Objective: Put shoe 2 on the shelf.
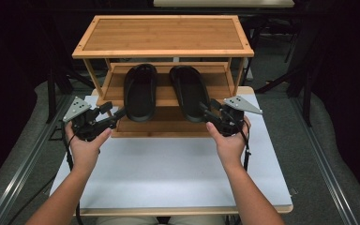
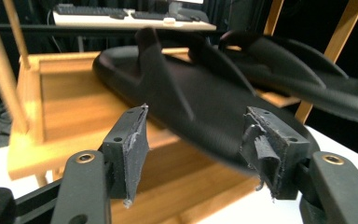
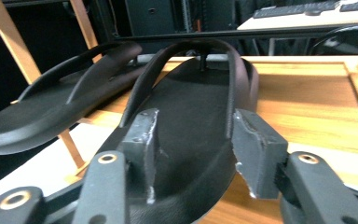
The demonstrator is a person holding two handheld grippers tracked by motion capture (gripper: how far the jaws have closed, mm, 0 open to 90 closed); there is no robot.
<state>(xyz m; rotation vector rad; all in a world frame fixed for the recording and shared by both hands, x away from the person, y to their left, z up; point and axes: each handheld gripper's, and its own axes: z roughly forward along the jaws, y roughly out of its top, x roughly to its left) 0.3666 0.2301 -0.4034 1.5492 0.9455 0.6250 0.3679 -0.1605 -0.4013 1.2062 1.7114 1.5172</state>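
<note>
Both black flip-flops, left one point(image 1: 140, 91) and right one point(image 1: 189, 92), sit heels-out on the bamboo rack's point(image 1: 163, 36) middle shelf, w/ left gripper point(image 1: 118, 114) and right gripper point(image 1: 205, 110) jaws spread around each heel, prob so they slide straight off.

I saw a bamboo shoe rack point(image 1: 163, 49) standing on the white tabletop point(image 1: 168, 173). On its middle shelf point(image 1: 115, 84) lay two black flip-flops, the left flip-flop point(image 1: 140, 91) just beside the right flip-flop point(image 1: 189, 91), heels overhanging the front edge.
</note>
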